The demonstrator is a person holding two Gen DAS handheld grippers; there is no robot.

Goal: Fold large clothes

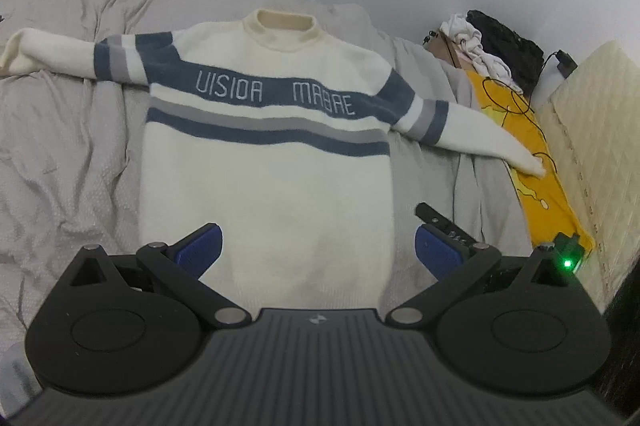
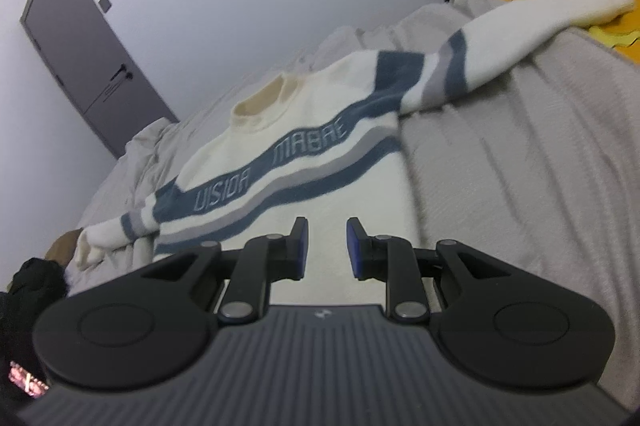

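A cream knit sweater with blue and grey bands and pale lettering lies flat, front up, on the grey bed, both sleeves spread wide. Its right sleeve reaches onto a yellow cloth. My left gripper hovers over the sweater's lower body, its jaws spread wide with nothing between the blue pads. In the right wrist view the same sweater runs slantwise. My right gripper sits low above the hem area, open by a narrow gap, and no fabric is pinched.
Rumpled grey bedding surrounds the sweater. A yellow cloth with black cables, a small device with a green light and a heap of white and black clothes lie along the right edge by a quilted mattress side. A grey door stands at the far left.
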